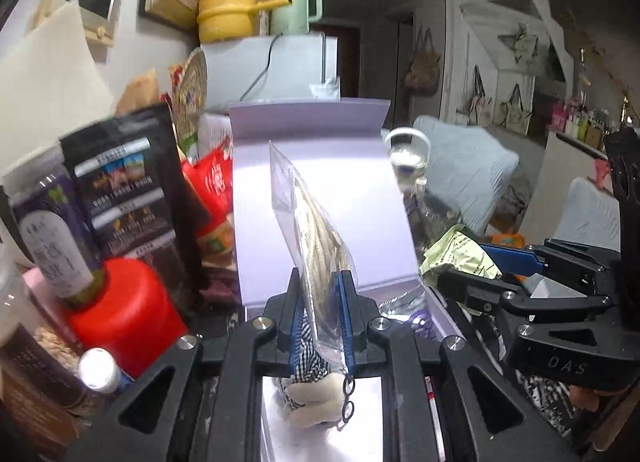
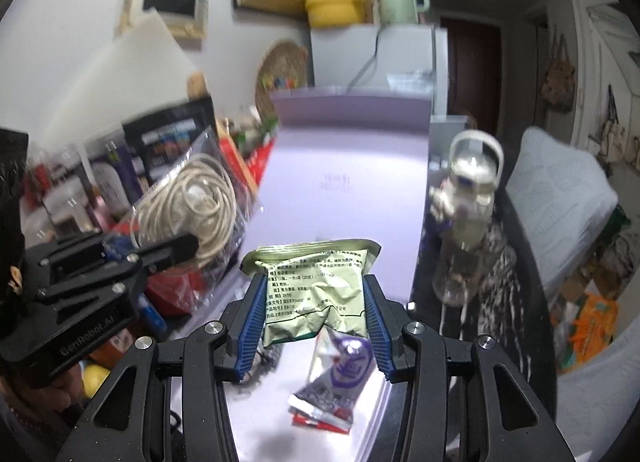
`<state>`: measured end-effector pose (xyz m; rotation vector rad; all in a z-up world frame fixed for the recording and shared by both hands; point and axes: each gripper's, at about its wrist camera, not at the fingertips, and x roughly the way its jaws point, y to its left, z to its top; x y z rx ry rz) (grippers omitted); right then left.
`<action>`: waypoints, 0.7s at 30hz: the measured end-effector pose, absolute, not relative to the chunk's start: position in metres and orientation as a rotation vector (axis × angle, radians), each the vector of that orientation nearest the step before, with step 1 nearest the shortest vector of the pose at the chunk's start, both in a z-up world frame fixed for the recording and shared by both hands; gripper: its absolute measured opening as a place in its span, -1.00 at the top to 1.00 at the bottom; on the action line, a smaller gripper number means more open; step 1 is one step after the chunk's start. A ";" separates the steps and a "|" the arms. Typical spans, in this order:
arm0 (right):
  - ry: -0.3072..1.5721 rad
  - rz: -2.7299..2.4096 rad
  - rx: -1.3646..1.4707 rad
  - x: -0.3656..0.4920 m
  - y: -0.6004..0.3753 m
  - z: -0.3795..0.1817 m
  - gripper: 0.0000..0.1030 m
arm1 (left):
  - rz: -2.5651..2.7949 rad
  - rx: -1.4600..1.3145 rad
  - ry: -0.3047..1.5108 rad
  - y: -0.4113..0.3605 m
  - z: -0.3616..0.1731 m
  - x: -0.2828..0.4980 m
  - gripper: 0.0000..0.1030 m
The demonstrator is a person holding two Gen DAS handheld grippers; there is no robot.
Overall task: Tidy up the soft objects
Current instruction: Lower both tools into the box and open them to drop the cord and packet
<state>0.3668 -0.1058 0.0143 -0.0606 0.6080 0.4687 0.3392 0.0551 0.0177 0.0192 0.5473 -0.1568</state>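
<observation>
Being pinched edge-on by the left gripper, the clear cord bag is being held above the lilac box; it is probably light, slippery. The green pouch, crumpling softly, is being clamped mid-body by the right gripper.

My left gripper has blue pads and a black frame; it pinches a clear bag of cream cord. My right gripper clamps a pale green printed packet. The box is lilac; a purple-and-silver sachet lies inside.
</observation>
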 end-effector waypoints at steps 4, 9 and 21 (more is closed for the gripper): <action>0.656 0.458 -0.061 0.379 -0.106 0.000 0.10 | -0.170 0.045 0.601 0.047 0.002 0.350 0.69; 0.704 0.449 -0.078 0.390 -0.102 -0.015 0.10 | -0.208 0.043 0.685 0.040 -0.018 0.364 0.69; 0.805 0.430 -0.109 0.409 -0.096 -0.047 0.10 | -0.201 0.062 0.804 0.032 -0.053 0.383 0.69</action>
